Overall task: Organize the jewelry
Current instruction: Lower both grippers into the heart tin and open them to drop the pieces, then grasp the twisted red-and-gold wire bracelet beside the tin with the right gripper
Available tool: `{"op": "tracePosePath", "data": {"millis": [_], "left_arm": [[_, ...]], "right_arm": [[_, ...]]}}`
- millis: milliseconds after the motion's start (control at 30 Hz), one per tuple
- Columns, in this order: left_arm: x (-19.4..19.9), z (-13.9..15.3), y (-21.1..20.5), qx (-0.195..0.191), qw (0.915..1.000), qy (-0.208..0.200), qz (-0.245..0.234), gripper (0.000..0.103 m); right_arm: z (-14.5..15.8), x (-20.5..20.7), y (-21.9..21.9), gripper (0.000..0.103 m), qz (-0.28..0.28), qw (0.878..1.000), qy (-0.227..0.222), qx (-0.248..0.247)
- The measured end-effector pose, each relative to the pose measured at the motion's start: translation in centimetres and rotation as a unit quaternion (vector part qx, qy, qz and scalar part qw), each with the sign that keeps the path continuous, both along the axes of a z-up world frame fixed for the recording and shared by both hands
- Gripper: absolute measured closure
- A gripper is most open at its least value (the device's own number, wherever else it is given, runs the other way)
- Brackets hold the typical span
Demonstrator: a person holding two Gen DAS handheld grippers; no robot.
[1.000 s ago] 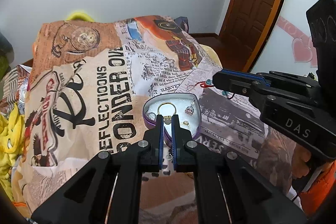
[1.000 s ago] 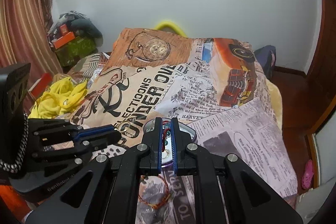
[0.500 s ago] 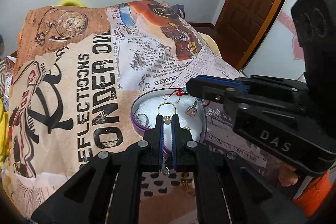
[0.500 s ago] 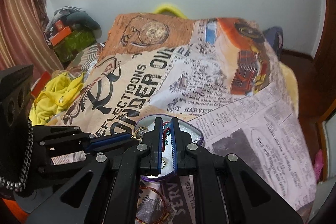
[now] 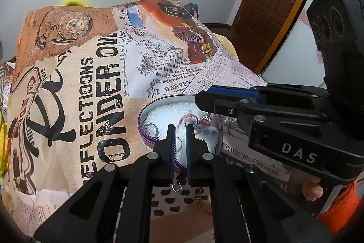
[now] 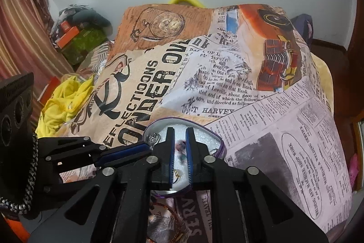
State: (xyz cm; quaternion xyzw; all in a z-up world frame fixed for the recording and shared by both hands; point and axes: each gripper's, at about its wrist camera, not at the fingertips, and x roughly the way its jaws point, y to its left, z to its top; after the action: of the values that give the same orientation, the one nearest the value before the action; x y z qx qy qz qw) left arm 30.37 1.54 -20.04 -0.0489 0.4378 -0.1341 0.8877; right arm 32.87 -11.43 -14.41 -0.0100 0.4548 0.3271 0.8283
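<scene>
Currently both tools hang over a heart-shaped tin [image 5: 145, 111] lined with white foam, which sits on a bed covered by a newspaper-print sheet [image 5: 95, 74].

Left wrist view: left tool [image 5: 180, 129] has its jaws slightly parted, nothing clamped between them. Seen through the gap, a gold ring [image 5: 179, 144] lies on the foam. A red thread bracelet with teal beads [image 5: 200, 125] lies across the foam further in, and a silver ring [image 5: 152, 131] sits by the left wall of the tin. Outside the tin, near its close rim, a small silver loop [image 5: 177, 186] and a gold chain [image 5: 201, 199] lie on the sheet. Right tool [image 5: 204, 104] reaches in from the right, its tip above the far right rim; whether it is open cannot be told from here.

Right wrist view: right tool [image 6: 180, 132] is slightly open and empty, blurred red and teal showing in the gap, a gold earring [image 6: 177, 173] below. This view alone shows yellow clothes [image 6: 66, 97] at the bed's left edge. Left tool [image 6: 136, 148] enters from the left.
</scene>
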Motion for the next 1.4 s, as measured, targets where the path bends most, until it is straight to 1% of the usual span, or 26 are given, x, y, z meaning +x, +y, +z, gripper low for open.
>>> {"op": "tracePosePath", "data": {"millis": [33, 233, 300, 567, 667, 733, 800, 967, 1033, 1133, 1400], "left_arm": [[-0.1, 0.1, 0.0, 0.002, 1.0000, -0.001, 0.000, 0.098], [-1.5, 1.1, 0.0, 0.020, 0.9998, -0.005, 0.002, 0.098], [-2.2, 1.5, 0.1, 0.027, 0.9996, -0.009, 0.003, 0.096], [-4.8, 3.5, 0.3, 0.038, 0.9990, -0.022, 0.007, 0.095], [-5.6, 4.0, 0.4, 0.042, 0.9988, -0.024, 0.010, 0.088], [-6.2, 4.2, 0.5, 0.044, 0.9986, -0.026, 0.013, 0.080], [-6.9, 4.4, 0.7, 0.046, 0.9985, -0.026, 0.017, 0.079], [-8.1, 4.2, 1.3, 0.047, 0.9985, -0.018, 0.023, 0.077], [-8.5, 3.9, 1.5, 0.047, 0.9984, -0.014, 0.025, 0.073], [-9.0, 3.2, 1.8, 0.048, 0.9984, -0.005, 0.029, 0.073], [-9.7, 0.9, 3.0, 0.038, 0.9982, 0.024, 0.039, 0.073]], "right_arm": [[0.2, -0.2, -0.1, 0.088, -0.001, 1.000, -0.003, -0.003], [1.2, -1.0, -0.7, 0.088, -0.006, 1.000, -0.015, -0.009], [1.7, -1.5, -0.8, 0.088, -0.008, 1.000, -0.021, -0.013], [3.0, -3.6, -1.5, 0.088, -0.015, 0.999, -0.041, -0.030], [3.3, -4.7, -1.5, 0.088, -0.015, 0.998, -0.048, -0.037], [3.4, -5.3, -1.6, 0.088, -0.015, 0.998, -0.052, -0.044], [3.4, -5.9, -1.8, 0.087, -0.016, 0.997, -0.054, -0.048], [2.8, -6.7, -2.7, 0.085, -0.026, 0.997, -0.049, -0.060], [2.2, -7.0, -3.0, 0.079, -0.029, 0.997, -0.039, -0.060], [1.3, -7.5, -3.2, 0.074, -0.032, 0.997, -0.027, -0.064], [-1.6, -8.5, -1.9, 0.074, -0.011, 0.997, 0.011, -0.079]]}}
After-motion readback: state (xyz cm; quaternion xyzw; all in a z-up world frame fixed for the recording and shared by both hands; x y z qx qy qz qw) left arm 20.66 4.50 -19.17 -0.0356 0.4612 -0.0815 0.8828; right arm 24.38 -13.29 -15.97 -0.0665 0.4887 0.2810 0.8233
